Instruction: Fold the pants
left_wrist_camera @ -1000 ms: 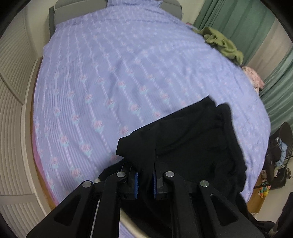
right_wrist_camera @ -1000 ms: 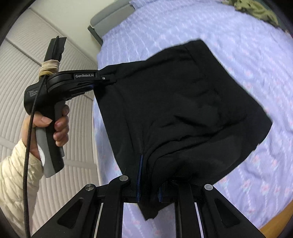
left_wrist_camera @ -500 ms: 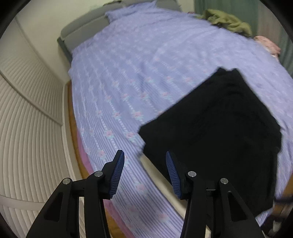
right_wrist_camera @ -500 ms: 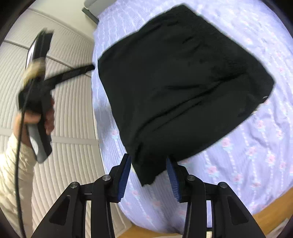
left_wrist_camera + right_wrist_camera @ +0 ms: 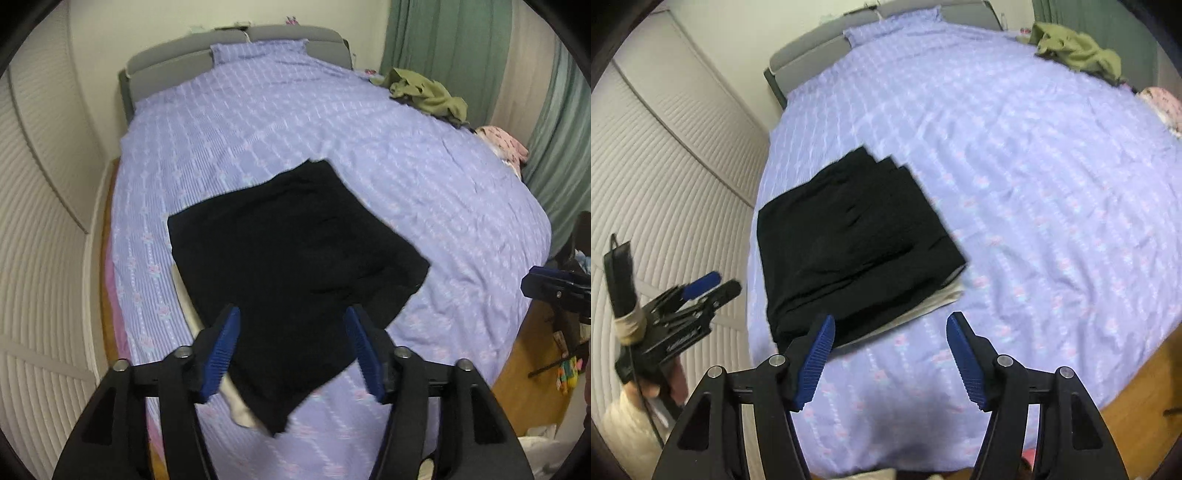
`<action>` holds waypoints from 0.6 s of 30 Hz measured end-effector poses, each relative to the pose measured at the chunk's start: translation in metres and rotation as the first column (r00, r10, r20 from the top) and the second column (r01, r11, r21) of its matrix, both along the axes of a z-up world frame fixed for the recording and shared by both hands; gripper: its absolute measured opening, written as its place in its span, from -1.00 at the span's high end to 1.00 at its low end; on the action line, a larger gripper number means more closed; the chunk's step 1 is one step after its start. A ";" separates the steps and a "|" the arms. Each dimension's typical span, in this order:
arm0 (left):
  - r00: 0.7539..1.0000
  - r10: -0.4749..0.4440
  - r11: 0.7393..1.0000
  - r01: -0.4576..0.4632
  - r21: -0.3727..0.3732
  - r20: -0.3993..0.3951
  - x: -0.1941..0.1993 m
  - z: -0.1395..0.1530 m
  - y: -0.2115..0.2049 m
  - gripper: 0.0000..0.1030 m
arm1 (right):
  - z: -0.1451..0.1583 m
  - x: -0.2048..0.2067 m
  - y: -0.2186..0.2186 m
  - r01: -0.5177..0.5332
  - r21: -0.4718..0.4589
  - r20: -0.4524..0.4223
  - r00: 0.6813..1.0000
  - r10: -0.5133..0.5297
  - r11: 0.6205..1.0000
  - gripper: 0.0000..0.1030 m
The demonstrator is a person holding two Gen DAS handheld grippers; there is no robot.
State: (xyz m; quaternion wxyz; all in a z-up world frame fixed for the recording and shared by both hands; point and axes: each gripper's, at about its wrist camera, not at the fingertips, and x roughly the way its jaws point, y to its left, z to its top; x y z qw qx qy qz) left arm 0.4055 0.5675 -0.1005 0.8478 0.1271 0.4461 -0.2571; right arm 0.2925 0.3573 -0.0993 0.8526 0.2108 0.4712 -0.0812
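Note:
The black pants [image 5: 295, 258] lie folded in a rough square on the purple bedspread [image 5: 295, 122], on top of a pale folded garment [image 5: 242, 410] near the bed's front edge. In the right wrist view the pants [image 5: 849, 236] also lie flat over that pale garment [image 5: 934, 301]. My left gripper [image 5: 291, 350] is open and empty just above the pants' near edge. My right gripper [image 5: 890, 354] is open and empty in front of the pants. The left gripper also shows in the right wrist view [image 5: 701, 291], held in a hand at the left.
An olive green garment [image 5: 428, 92] and a pink patterned one [image 5: 502, 142] lie at the bed's far right. A grey headboard [image 5: 236, 40] is at the back. White slatted closet doors [image 5: 37, 258] run along the left. Green curtains [image 5: 450, 40] hang at the right.
Both grippers were shut on the pants a second ago. They have opened, let the pants drop onto the bed, and drawn back from them.

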 end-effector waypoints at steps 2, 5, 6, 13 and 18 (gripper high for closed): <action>0.999 0.015 1.000 -0.016 0.020 0.044 -0.020 0.012 -0.020 -0.42 | 0.008 0.003 -0.016 -0.008 -0.032 0.016 1.000 0.008 0.999 -0.49; 0.994 0.043 0.999 -0.045 0.026 0.096 -0.044 0.030 -0.048 -0.54 | 0.023 -0.015 -0.043 -0.014 -0.071 0.037 0.999 0.017 0.997 -0.54; 0.993 0.052 0.998 -0.054 0.021 0.106 -0.053 0.035 -0.057 -0.54 | 0.029 -0.024 -0.060 -0.015 -0.078 0.049 0.999 0.019 0.997 -0.56; 0.966 0.188 0.982 -0.186 -0.027 0.178 -0.126 0.067 -0.146 -0.71 | 0.055 -0.074 -0.141 -0.110 -0.164 0.126 0.983 0.131 0.980 -0.65; 0.931 0.303 0.953 -0.294 -0.074 0.205 -0.186 0.084 -0.206 -0.82 | 0.072 -0.116 -0.200 -0.227 -0.227 0.166 0.949 0.268 0.947 -0.70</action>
